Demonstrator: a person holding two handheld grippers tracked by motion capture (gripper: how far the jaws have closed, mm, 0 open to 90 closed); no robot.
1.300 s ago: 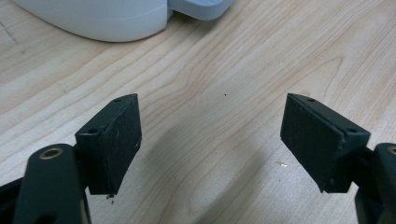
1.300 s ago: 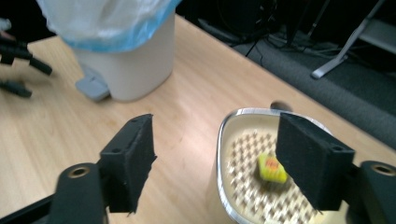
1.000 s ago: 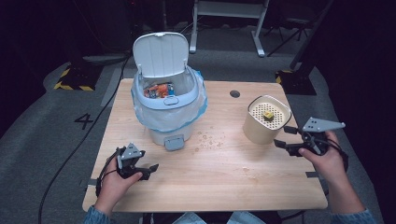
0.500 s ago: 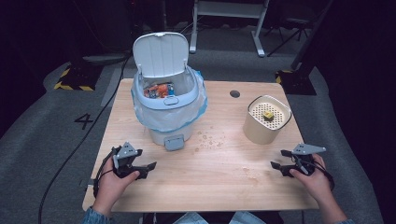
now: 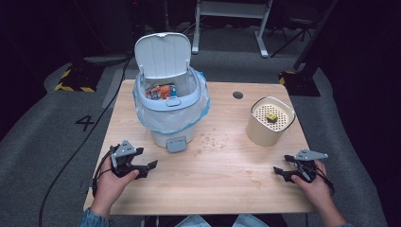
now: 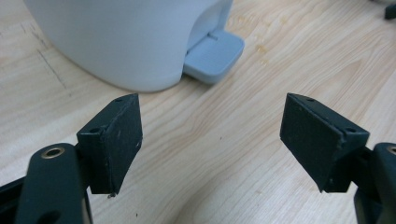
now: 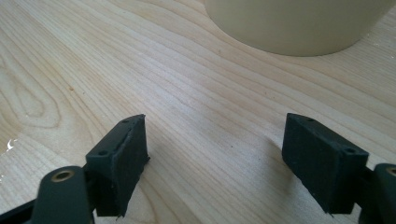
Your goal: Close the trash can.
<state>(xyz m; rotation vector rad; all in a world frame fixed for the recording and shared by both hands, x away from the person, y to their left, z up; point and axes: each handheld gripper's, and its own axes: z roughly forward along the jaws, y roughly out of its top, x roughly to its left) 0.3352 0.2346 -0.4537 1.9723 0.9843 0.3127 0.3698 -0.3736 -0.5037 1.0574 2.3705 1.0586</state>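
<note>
A white pedal bin [image 5: 170, 113] with its lid up and a clear liner stands at the table's back left; colourful wrappers lie inside. Its grey pedal [image 6: 215, 56] faces the front. A cream perforated canister [image 5: 270, 121] with a small yellow piece on top stands at the right, and its base [image 7: 299, 23] fills the top of the right gripper view. My left gripper [image 5: 146, 168] rests open on the wood near the front left, in front of the bin. My right gripper [image 5: 280, 172] rests open at the front right, below the canister. Nothing lies between either pair of jaws.
Crumbs [image 5: 212, 142] are scattered on the wooden table [image 5: 213, 189] between bin and canister. A round cable hole [image 5: 238, 94] sits near the back edge. A black cable [image 5: 71, 161] trails off the left side over the grey floor.
My right gripper has come down and back from beside the canister to the table's front right. The left gripper has hardly moved.
</note>
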